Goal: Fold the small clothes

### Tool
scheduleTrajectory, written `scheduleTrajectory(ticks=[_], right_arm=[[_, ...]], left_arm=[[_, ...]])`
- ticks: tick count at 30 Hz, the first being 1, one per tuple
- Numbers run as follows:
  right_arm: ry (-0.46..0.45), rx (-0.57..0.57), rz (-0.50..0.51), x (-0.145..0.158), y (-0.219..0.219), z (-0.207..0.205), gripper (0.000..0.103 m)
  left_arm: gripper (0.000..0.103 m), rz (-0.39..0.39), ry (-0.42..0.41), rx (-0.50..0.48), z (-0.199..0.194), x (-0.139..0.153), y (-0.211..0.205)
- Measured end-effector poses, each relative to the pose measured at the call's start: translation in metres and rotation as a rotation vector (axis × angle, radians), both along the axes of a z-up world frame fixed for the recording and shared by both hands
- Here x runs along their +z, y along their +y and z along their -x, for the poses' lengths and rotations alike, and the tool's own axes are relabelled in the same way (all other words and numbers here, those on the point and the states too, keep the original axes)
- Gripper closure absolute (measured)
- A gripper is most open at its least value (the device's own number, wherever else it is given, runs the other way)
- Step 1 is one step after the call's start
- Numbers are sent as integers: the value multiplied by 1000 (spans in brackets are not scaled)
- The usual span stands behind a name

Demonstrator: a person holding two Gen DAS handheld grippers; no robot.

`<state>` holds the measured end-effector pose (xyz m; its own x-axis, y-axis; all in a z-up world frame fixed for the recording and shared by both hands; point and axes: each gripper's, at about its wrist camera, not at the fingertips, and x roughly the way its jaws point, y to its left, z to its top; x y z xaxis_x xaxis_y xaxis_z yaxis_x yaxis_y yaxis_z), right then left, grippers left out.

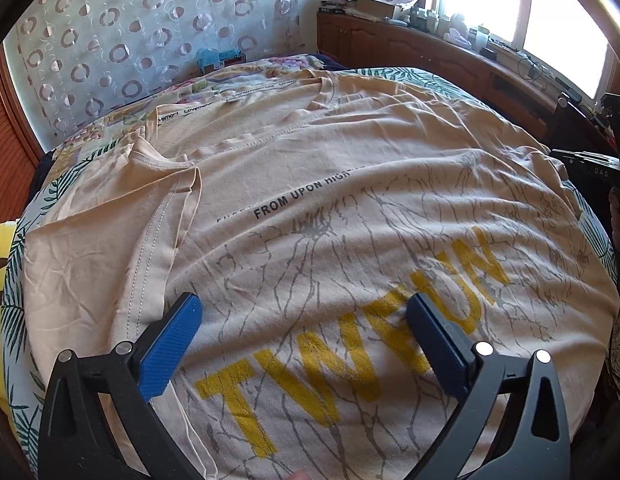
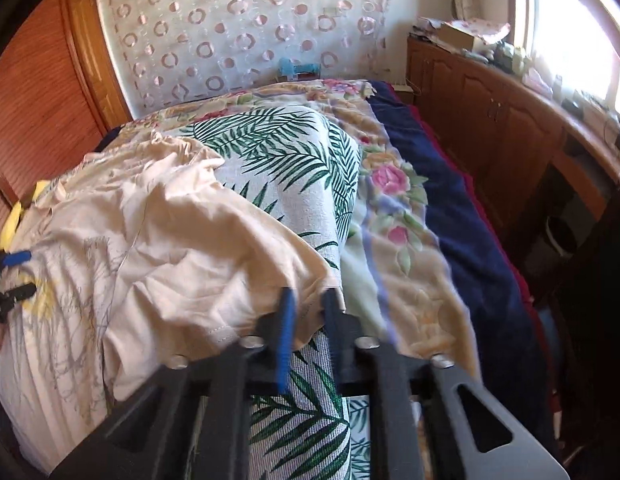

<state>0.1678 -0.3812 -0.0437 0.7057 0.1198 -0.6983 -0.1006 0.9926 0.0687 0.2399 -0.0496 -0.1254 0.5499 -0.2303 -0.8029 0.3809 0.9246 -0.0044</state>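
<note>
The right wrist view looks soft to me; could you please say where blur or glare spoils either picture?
Right wrist view: motion blur smears the right gripper and the T-shirt hem; window glare. Left wrist view: sharp, though its window is blown out.

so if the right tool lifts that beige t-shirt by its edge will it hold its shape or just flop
Probably flop: the beige t-shirt looks thin and wrinkled, bunching where the right tool pinches its edge. Likely light, and apt to drag across the leaf-print cover rather than slide as one flat piece.
</note>
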Motion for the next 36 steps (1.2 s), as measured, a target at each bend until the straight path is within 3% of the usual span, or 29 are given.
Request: scheduleTrajectory(ticks=[4, 14, 18, 22, 25, 31, 36], right_arm=[[-50, 26, 5, 14, 6, 2, 101], [-228, 267, -79, 99, 71, 11, 102], [-239, 390, -114, 116, 116, 2, 102], [-210, 446, -136, 113, 146, -9, 101], [-184, 422, -92, 107, 151, -23, 98], [-140, 336, -49, 99, 134, -19, 65], [-40, 245, -46, 79, 99, -14, 64]], left_arm=[[1, 0, 0, 0, 0, 0, 0], [1, 0, 0, -1, 0, 0, 0], [1, 1, 0, -1, 0, 0, 0], [1, 1, 0, -1, 0, 0, 0], [1, 1, 0, -1, 0, 0, 0], [1, 2, 0, -1, 0, 0, 0], [1, 2, 0, -1, 0, 0, 0]])
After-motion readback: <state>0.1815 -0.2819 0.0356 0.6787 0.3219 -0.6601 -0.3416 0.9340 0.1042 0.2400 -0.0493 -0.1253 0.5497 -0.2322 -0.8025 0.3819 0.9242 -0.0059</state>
